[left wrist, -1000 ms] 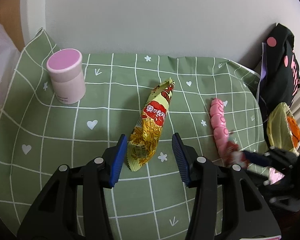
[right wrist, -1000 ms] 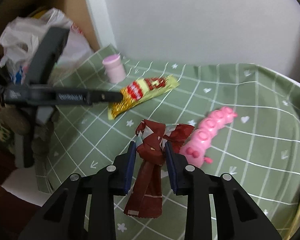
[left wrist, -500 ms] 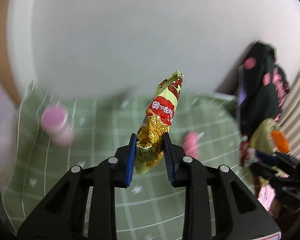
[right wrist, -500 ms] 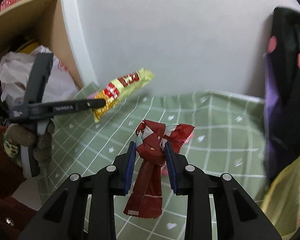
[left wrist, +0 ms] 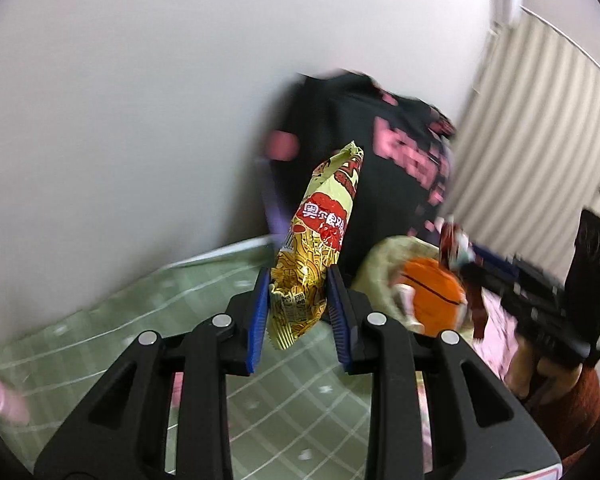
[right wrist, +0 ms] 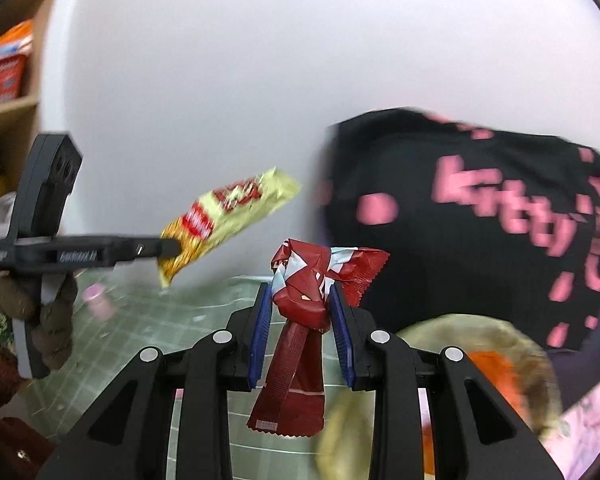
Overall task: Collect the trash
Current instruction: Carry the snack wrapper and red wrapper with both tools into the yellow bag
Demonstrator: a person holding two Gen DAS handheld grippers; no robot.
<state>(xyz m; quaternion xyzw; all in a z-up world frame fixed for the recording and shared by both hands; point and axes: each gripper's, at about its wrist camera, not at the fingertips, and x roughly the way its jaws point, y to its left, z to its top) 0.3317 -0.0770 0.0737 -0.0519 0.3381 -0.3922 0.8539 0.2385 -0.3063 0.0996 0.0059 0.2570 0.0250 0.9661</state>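
Observation:
My left gripper (left wrist: 298, 280) is shut on a yellow snack wrapper (left wrist: 320, 236) with red print, held up in the air well above the green checked cloth (left wrist: 204, 284). My right gripper (right wrist: 299, 296) is shut on a crumpled dark red wrapper (right wrist: 300, 300) whose tail hangs down between the fingers. In the right wrist view the left gripper (right wrist: 168, 246) shows at the left, with the yellow wrapper (right wrist: 228, 216) sticking out of it. In the left wrist view the right gripper (left wrist: 466, 250) appears at the right with the red wrapper (left wrist: 452, 244).
A black bag with pink lettering (right wrist: 480, 216) hangs at the wall on the right. Below it sits a pale bag holding something orange (left wrist: 432, 296). A pink capped jar (right wrist: 98, 300) stands on the cloth at the left. A shelf with packages (right wrist: 4, 68) is at far left.
Both grippers rose off the cloth and swung right, toward the black bag. The left gripper closed on the yellow wrapper and lifted it. The right kept its hold on the red wrapper.

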